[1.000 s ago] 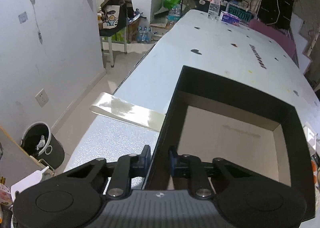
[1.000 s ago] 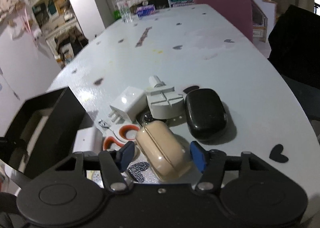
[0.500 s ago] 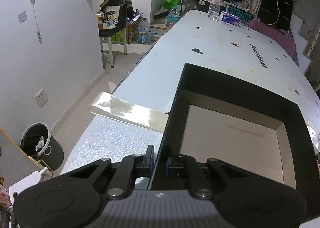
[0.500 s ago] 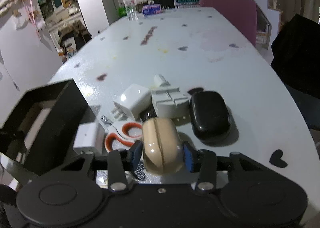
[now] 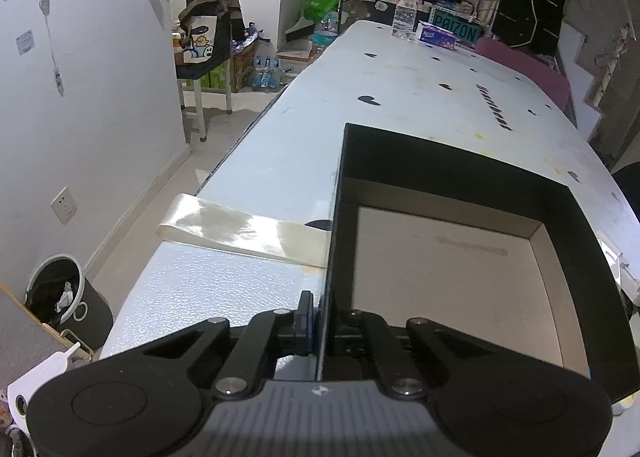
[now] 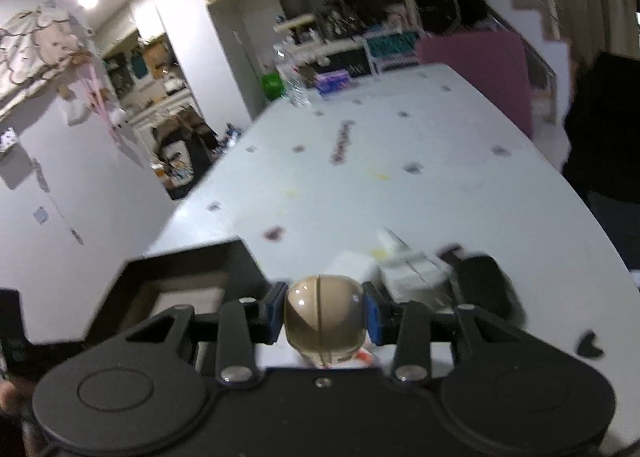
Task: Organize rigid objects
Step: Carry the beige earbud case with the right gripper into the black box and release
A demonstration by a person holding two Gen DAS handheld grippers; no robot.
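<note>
My left gripper [image 5: 322, 319] is shut on the near left wall of an open black box [image 5: 452, 173] with a bare pale floor, standing on the white table [image 5: 288, 161]. My right gripper [image 6: 322, 311] is shut on a beige rounded case [image 6: 324, 317] and holds it above the table, just right of the black box [image 6: 180, 273]. Behind the case lie a white charger [image 6: 354, 263], a white adapter block [image 6: 414, 271] and a black case [image 6: 486, 283]. An orange-handled item [image 6: 364, 355] peeks out under the beige case.
A strip of clear tape [image 5: 240, 229] hangs over the table's left edge. A water bottle [image 5: 404, 5] and a tissue box [image 5: 436, 35] stand at the far end. A bin [image 5: 64, 305] sits on the floor at left. A pink chair [image 6: 476, 69] stands at the far right.
My right gripper closed on the beige case, lifted it off the table and tilted up; the view is blurred. My left gripper closed on the box wall and holds it.
</note>
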